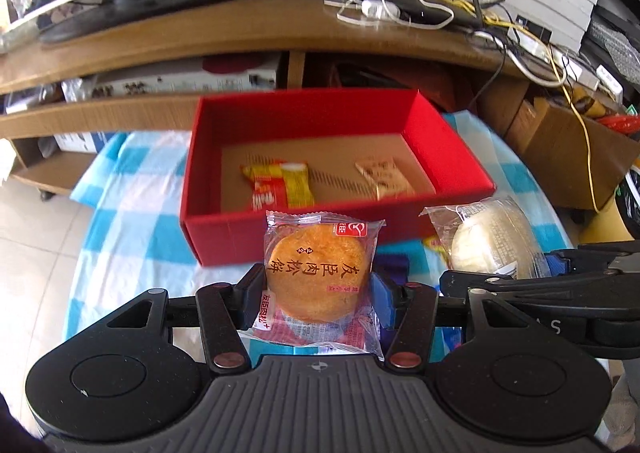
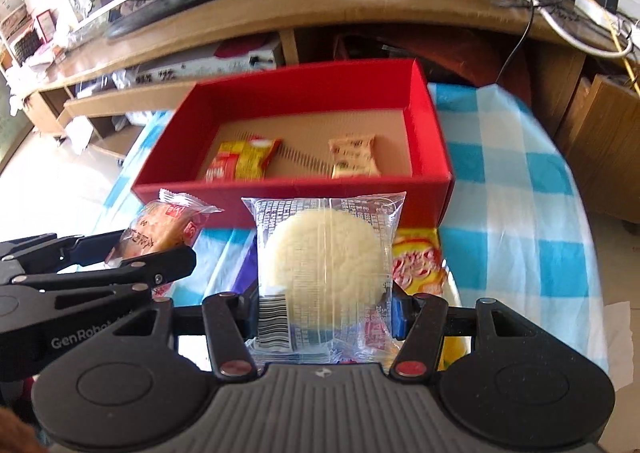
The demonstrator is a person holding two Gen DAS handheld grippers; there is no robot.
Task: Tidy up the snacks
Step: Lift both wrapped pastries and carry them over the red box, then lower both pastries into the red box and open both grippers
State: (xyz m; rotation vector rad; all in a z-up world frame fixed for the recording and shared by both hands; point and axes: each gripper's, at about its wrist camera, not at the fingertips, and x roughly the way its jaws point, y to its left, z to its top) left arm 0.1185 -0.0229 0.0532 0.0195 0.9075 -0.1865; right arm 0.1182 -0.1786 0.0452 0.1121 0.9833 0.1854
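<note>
My left gripper (image 1: 318, 285) is shut on a clear-wrapped golden round cake (image 1: 318, 273), held above the checked cloth just in front of the red box (image 1: 208, 237). My right gripper (image 2: 324, 313) is shut on a clear-wrapped pale round cake (image 2: 324, 257), also in front of the red box (image 2: 192, 191). Inside the box lie a red-and-yellow snack packet (image 1: 280, 183) and a beige packet (image 1: 382, 175). In the right wrist view the left gripper (image 2: 158, 257) shows at the left with the golden cake (image 2: 160, 229). In the left wrist view the pale cake (image 1: 490, 237) shows at the right.
A blue-and-white checked cloth (image 2: 512, 189) covers the table. Another red-and-yellow packet (image 2: 418, 263) lies on it under the right gripper. Behind the box stands a wooden TV stand (image 1: 240, 33) with a screen, a router (image 1: 424, 9) and tangled cables. Cardboard boxes (image 1: 568, 149) sit at the right.
</note>
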